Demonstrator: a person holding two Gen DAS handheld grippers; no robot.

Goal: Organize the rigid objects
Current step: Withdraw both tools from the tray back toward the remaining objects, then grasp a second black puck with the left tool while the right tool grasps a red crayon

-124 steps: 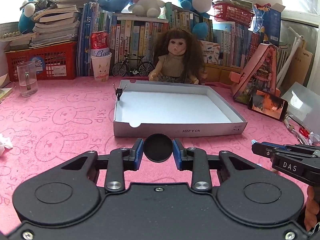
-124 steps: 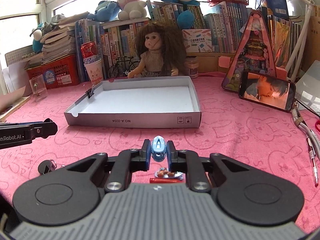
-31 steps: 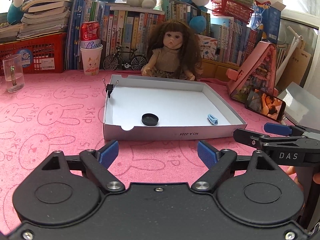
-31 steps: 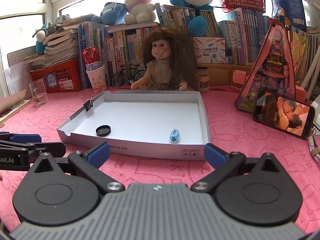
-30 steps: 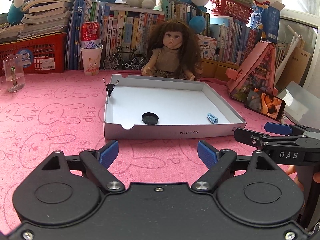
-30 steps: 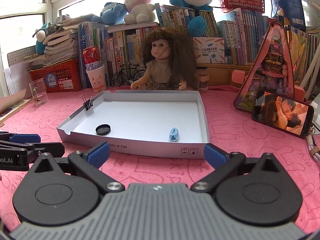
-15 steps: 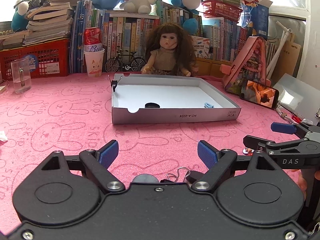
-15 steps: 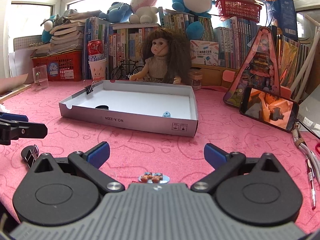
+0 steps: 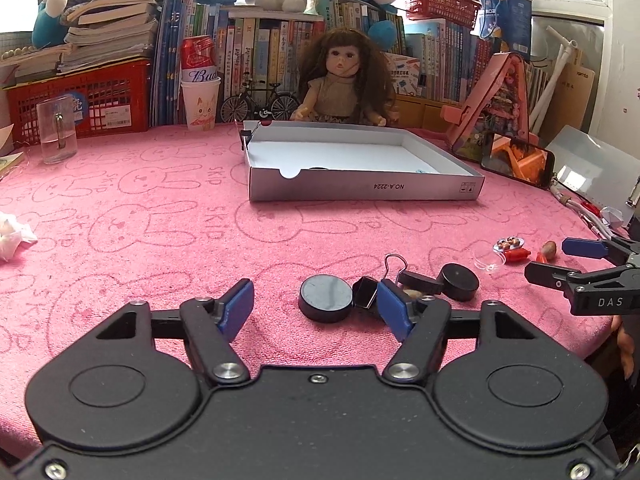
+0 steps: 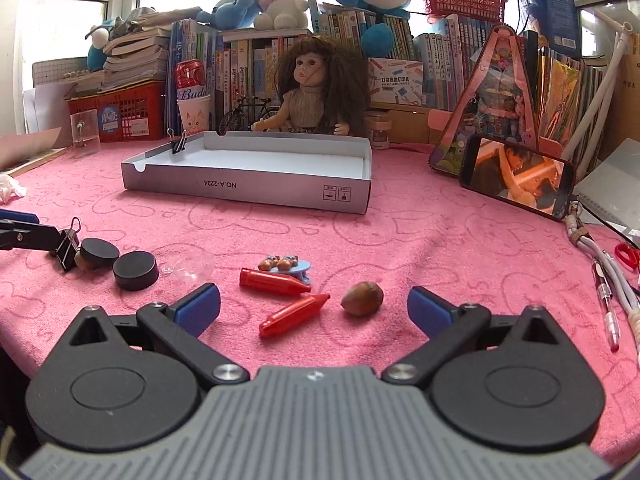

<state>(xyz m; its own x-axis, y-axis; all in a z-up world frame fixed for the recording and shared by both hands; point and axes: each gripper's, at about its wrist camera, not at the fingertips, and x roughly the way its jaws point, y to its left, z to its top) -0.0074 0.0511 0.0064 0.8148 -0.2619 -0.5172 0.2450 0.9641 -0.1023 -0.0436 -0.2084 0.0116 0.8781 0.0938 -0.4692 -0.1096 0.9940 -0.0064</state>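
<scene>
- The worktop (image 9: 120, 208) under its pink cloth carries everything; both my tools have come back from the box to the near edge, so the next pick-up round is starting.
- The grey cardboard box (image 9: 366, 190) sits well away, toward the doll (image 9: 344, 80); a black cap and a blue clip already lie inside from the last drop.
- My left hand-held gripper (image 9: 314, 306) is closing now around the black round cap (image 9: 326, 298); the pads don't press it yet, and the right pad is crowding a black binder clip (image 9: 366, 292).
- My right hand-held gripper (image 10: 314, 308) stands wide open over a red crayon (image 10: 294, 314), with a hazelnut (image 10: 362, 298) just beside.
- Judging by the leftovers, much sorting remains.
</scene>
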